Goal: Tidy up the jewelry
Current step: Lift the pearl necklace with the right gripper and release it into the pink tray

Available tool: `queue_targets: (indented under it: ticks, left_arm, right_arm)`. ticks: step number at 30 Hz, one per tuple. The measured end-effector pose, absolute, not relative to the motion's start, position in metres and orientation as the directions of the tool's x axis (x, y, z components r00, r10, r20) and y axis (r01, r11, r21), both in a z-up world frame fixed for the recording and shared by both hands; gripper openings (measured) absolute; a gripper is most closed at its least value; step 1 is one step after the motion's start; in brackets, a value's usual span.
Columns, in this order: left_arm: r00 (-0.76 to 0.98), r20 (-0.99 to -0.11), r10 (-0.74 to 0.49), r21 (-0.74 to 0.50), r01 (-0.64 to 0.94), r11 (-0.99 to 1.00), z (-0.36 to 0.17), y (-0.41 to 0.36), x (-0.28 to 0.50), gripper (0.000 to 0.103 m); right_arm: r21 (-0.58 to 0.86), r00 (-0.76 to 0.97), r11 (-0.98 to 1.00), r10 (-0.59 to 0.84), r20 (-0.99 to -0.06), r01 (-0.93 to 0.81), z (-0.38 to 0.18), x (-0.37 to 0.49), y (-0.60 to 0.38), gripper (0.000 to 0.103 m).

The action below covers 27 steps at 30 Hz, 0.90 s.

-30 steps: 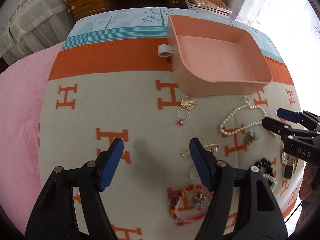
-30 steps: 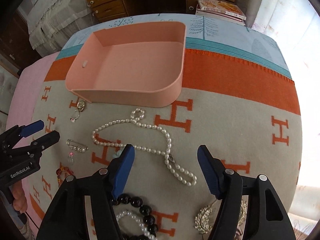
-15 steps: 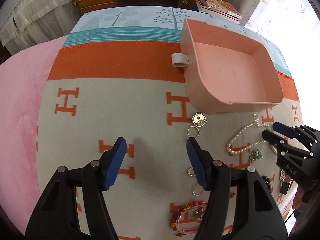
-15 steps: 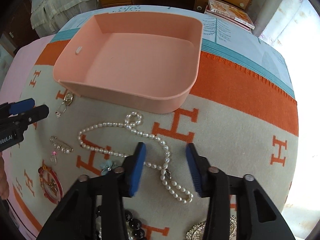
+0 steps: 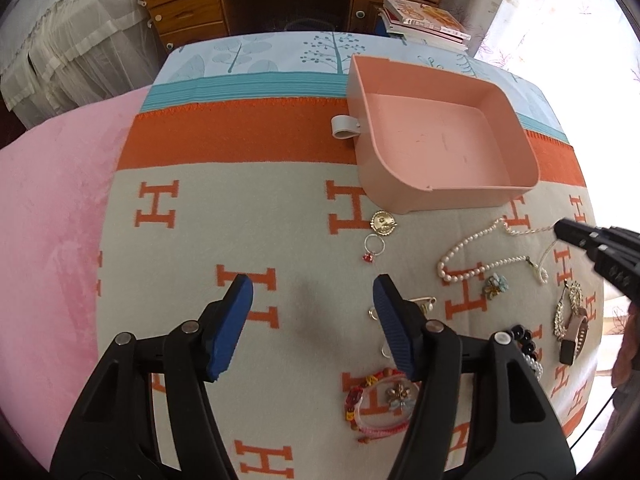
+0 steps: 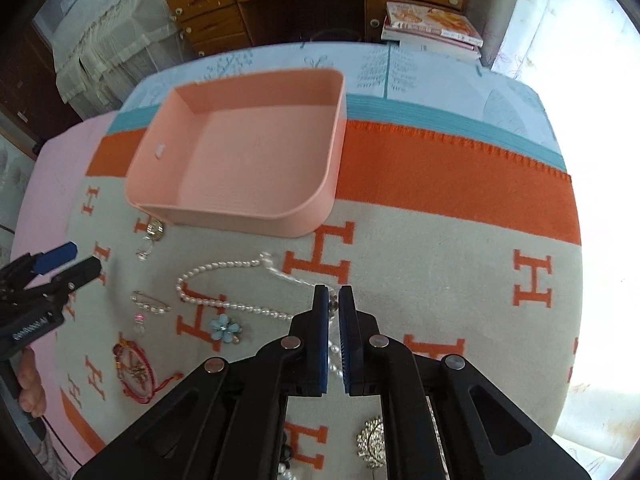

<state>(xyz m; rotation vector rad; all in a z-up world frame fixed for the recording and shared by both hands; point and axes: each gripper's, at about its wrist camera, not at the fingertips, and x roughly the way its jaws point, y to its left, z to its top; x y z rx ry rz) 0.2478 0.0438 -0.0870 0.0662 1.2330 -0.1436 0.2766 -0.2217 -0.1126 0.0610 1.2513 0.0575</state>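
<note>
Daylight glaring from curtained window (image 6: 580, 60) right of blanket (image 6: 440, 184), overexposing edge; fisheye bending, vignetting corners.

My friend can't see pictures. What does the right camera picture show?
The right gripper has its two blue fingers shut on a pearl necklace lying on an orange-and-grey blanket. An empty pink tray sits behind, with a blue flower brooch and red bracelet to the left.
</note>
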Motion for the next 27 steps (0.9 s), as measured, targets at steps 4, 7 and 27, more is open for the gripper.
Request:
queue_targets:
  ticks: [4,7,27]
  left_arm:
    - [0.351,-0.933,-0.08,-0.025,0.159,0.987,-0.07,0.042,0.24,0.06]
    - [0.372,-0.924,-0.089,-0.025,0.172,0.985,-0.054,0.038,0.233,0.06]
    - [0.429,-0.899,-0.09,0.032,0.269,0.962,-0.017,0.014,0.211,0.06]
  right_arm:
    - [0.098,0.381,0.995,0.099,-0.919,-0.022,-0.071,0.268,-0.216,0.005]
    - [0.115,0.443,0.993,0.121,-0.888,-0.04,-0.032,0.264,-0.211,0.005]
    - [0.111,0.717,0.99,0.139,-0.683,-0.086,0.215,0.272,-0.172,0.005]
